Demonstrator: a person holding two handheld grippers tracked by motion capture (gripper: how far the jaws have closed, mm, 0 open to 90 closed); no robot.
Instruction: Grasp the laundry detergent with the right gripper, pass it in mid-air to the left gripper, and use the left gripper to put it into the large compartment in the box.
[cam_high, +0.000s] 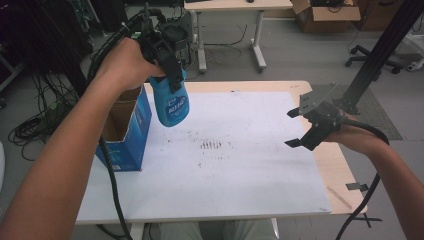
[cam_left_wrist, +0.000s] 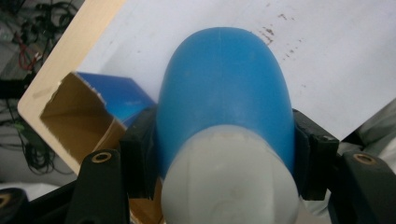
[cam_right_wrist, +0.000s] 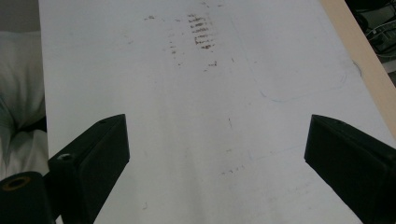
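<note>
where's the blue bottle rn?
High view, left side: the blue bottle hangs in the left gripper, above the table's far-left area beside the open blue box.

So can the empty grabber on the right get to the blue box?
Probably not easily. The right gripper hangs open at the table's far side from the blue box, and the left gripper holding the blue bottle hangs between them.

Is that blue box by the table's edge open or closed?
Open. The blue box has its top flaps up, showing brown cardboard inside; the left gripper holds a blue bottle beside it.
</note>
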